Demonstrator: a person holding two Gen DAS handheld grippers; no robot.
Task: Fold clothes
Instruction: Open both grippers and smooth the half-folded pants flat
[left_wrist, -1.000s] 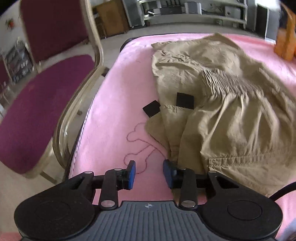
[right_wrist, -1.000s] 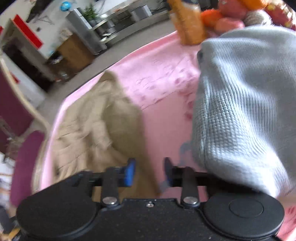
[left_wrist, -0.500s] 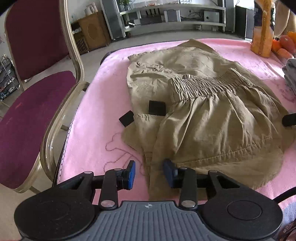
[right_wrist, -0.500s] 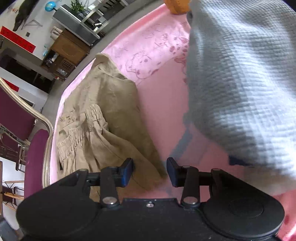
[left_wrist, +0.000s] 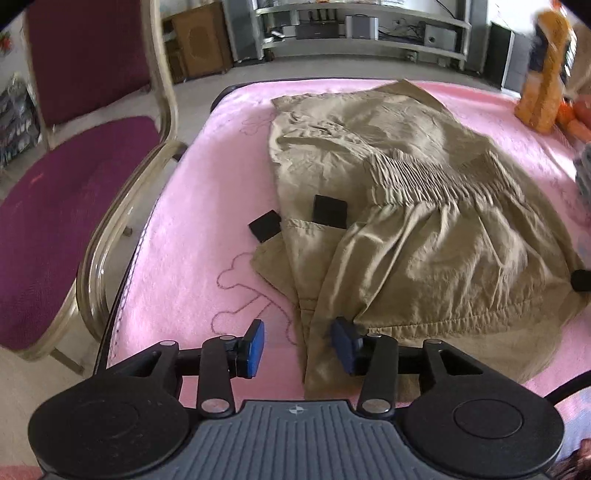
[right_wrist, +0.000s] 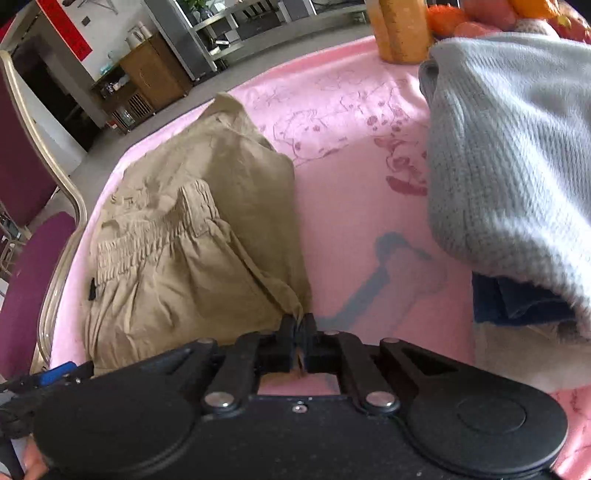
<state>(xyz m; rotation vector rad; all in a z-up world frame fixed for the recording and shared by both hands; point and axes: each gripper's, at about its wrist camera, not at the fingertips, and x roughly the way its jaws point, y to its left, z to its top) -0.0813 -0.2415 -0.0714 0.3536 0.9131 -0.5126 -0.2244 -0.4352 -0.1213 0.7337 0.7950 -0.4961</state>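
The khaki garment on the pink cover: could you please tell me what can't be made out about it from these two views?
- Left wrist view: the khaki garment has its near hem hidden behind the left gripper.
- Right wrist view: how much cloth the right gripper pinches is hidden by its closed fingers.
- Right wrist view: dark blue cloth is mostly covered by the grey knit.

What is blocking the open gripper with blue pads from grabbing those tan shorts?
Nothing visible. The left gripper hangs open right at the near hem of the tan shorts, with only pink cloth around. The right gripper already pinches another corner.
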